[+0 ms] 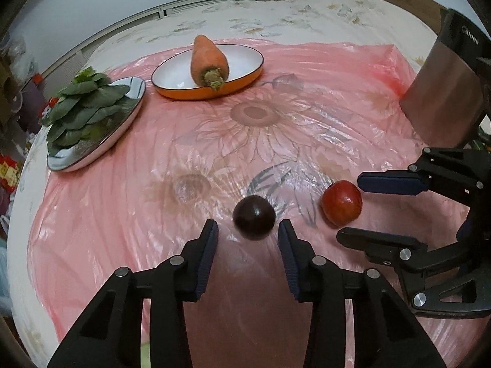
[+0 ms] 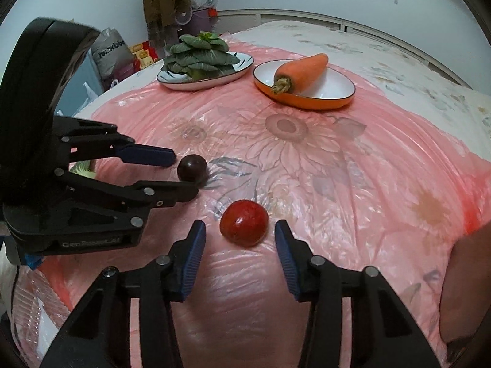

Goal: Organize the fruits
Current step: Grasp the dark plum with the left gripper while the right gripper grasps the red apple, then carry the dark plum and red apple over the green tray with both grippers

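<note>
A dark purple round fruit (image 1: 254, 221) lies on the pink plastic sheet (image 1: 245, 141), just at the tips of my left gripper (image 1: 248, 228). The jaws straddle it with thin gaps on both sides, so the gripper is open. A red apple-like fruit (image 2: 244, 223) sits between the tips of my right gripper (image 2: 240, 228), also open, its pads clear of the skin. The right wrist view shows the left gripper (image 2: 184, 173) around the dark fruit (image 2: 191, 168). From the left wrist view, the right gripper (image 1: 351, 208) flanks the red fruit (image 1: 341, 203).
At the far side, an orange bowl (image 1: 172, 90) holds a carrot (image 1: 208, 58), and a metal plate (image 1: 122, 125) carries leafy greens (image 1: 83, 104). A steel kettle (image 1: 445, 86) stands at the right. Bags and boxes (image 2: 113, 52) crowd the floor beyond the bed.
</note>
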`<state>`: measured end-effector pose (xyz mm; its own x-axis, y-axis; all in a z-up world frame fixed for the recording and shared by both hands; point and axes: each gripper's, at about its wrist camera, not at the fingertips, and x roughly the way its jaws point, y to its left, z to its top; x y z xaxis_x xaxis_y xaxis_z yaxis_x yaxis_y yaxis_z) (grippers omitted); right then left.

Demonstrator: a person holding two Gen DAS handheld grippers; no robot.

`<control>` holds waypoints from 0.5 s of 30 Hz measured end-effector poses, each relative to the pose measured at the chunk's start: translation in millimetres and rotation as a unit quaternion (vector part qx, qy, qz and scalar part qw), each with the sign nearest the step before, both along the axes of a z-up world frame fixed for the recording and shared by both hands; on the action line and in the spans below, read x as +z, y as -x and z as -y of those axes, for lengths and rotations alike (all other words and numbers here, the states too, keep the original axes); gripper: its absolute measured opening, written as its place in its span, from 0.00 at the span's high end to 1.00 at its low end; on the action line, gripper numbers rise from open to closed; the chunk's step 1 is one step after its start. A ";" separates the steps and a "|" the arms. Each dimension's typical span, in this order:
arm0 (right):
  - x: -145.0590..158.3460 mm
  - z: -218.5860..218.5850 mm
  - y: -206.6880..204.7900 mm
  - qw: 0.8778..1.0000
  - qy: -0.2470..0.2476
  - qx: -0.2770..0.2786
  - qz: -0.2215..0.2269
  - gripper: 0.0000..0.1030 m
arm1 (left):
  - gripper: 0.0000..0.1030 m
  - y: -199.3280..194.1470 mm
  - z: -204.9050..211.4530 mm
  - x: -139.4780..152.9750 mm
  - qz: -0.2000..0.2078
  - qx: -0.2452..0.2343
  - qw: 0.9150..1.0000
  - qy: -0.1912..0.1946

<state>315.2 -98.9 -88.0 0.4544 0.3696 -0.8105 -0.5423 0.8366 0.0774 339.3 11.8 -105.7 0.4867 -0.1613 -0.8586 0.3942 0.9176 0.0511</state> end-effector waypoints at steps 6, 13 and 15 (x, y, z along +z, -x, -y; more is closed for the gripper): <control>-7.5 -7.4 -8.6 1.000 0.016 0.022 -0.005 0.53 | 0.69 -7.5 5.8 -6.7 -0.011 -0.004 1.000 -0.008; -14.6 -9.4 -15.6 0.999 0.017 0.021 -0.019 0.67 | 0.77 -9.1 2.8 -9.2 -0.017 0.007 1.000 0.007; -14.6 -8.6 -15.8 0.999 0.015 0.019 -0.021 0.67 | 0.77 -9.4 0.9 -8.6 -0.018 0.011 1.000 0.014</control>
